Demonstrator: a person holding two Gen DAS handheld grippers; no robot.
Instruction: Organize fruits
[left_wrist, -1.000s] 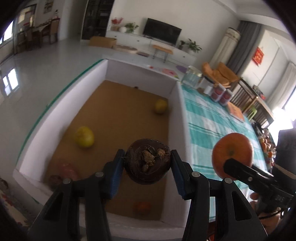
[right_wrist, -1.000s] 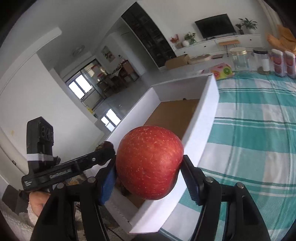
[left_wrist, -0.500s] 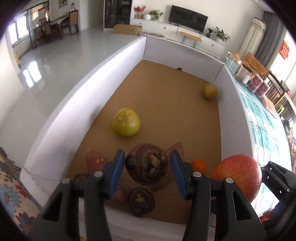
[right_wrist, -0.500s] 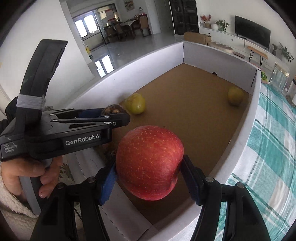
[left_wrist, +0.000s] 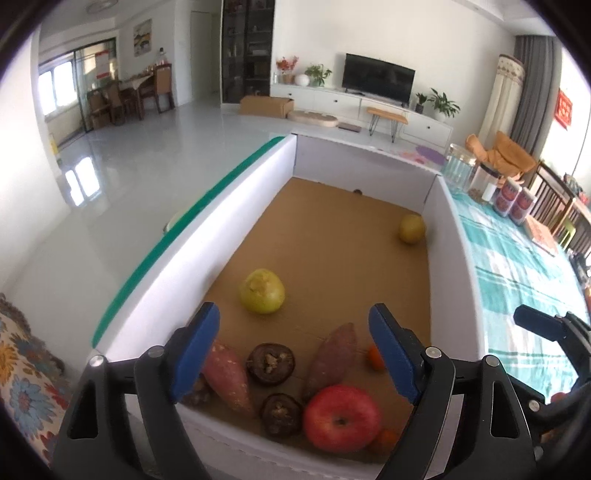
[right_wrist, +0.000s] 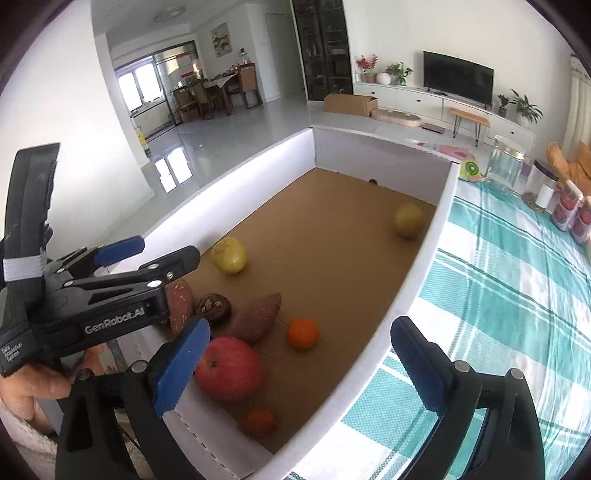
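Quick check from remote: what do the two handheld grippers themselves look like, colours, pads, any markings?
Both are black plastic clamp-style frames with blue finger pads and silver screws. The left gripper carries white "GenRobot.AI" lettering and a grey strap on its handle. The right gripper shows no lettering here.

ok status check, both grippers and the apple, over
Left gripper open, empty. Right gripper open, empty. Red apple in the box by the sweet potatoes. Nothing in the way.
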